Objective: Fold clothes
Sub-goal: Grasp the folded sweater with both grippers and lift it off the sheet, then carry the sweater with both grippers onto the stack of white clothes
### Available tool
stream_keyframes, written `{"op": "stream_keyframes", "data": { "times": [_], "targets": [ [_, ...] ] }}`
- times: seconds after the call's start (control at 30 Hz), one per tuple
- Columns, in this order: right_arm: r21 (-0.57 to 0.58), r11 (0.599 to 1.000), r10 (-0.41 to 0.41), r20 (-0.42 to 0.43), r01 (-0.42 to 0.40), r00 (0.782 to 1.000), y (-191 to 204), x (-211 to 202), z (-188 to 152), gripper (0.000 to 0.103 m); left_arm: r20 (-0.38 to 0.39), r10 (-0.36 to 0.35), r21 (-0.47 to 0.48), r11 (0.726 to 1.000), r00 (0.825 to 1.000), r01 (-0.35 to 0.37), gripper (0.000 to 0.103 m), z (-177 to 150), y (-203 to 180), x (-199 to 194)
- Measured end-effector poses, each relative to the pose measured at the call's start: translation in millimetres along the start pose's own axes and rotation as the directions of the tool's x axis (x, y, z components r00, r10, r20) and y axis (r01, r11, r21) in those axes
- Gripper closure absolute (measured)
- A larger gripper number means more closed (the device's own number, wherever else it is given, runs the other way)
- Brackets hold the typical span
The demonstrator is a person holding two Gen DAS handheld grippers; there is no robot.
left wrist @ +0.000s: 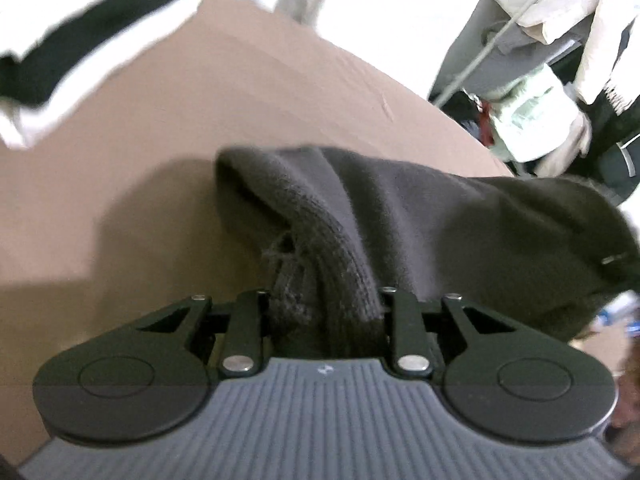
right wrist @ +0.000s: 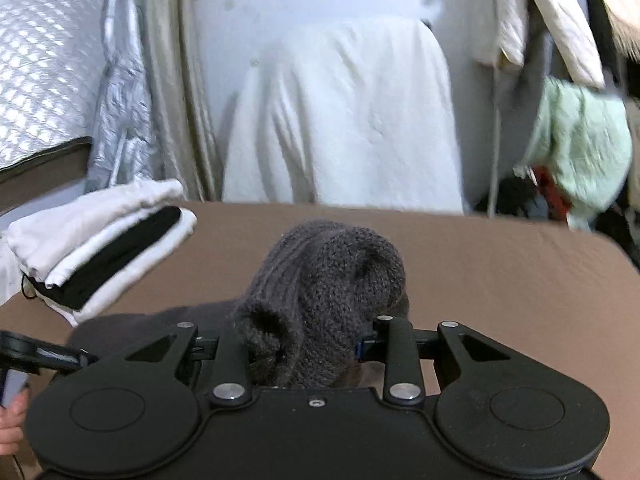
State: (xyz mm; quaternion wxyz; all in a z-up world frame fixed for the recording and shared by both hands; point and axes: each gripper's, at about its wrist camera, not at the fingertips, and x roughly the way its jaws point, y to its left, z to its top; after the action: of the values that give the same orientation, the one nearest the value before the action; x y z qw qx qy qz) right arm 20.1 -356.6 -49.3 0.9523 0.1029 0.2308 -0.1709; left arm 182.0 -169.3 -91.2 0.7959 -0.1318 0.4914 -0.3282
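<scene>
A dark grey knitted garment (left wrist: 420,220) is held up over the brown bed sheet (left wrist: 200,120). My left gripper (left wrist: 324,308) is shut on its ribbed knit edge, and the cloth drapes away to the right. My right gripper (right wrist: 308,344) is shut on another bunched part of the same garment (right wrist: 332,276), which bulges up between the jaws and hides the fingertips. Part of the left gripper (right wrist: 24,352) and the hand that holds it show at the left edge of the right wrist view.
A folded stack of white and black clothes (right wrist: 100,248) lies on the sheet (right wrist: 500,280) at the left; it also shows in the left wrist view (left wrist: 80,60). A white cloth (right wrist: 344,120) hangs behind the bed. A pile of clothes and a pale green item (right wrist: 584,148) stand at the right.
</scene>
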Motion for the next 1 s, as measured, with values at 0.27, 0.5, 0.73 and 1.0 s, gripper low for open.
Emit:
{"op": "stream_keyframes", "data": {
  "times": [0.27,0.5,0.73,1.0],
  "targets": [
    [0.424,0.905,0.065,-0.158,0.008,0.985,-86.2,31.0,-63.6,0.057,-0.204,-0.050,-0.145,0.989,0.978,0.020,0.035,4.1,22.5,64.6],
    [0.637,0.770,0.183,-0.180,-0.027,0.967,-121.7,65.2,-105.4,0.024,-0.128,-0.041,-0.055,0.998,0.991,0.034,0.074,1.1,4.2,62.0],
    [0.513,0.855,0.156,-0.104,-0.082,0.982,-99.8,64.4,-71.0,0.069,0.037,0.185,0.234,0.954,0.982,-0.189,0.076,-11.2,-64.5,46.2],
    [0.110,0.979,0.164,0.064,-0.170,0.984,-25.5,-6.6,37.4,0.071,0.079,0.067,0.214,0.973,0.995,-0.083,0.078,5.5,-86.2,17.7]
  ]
}}
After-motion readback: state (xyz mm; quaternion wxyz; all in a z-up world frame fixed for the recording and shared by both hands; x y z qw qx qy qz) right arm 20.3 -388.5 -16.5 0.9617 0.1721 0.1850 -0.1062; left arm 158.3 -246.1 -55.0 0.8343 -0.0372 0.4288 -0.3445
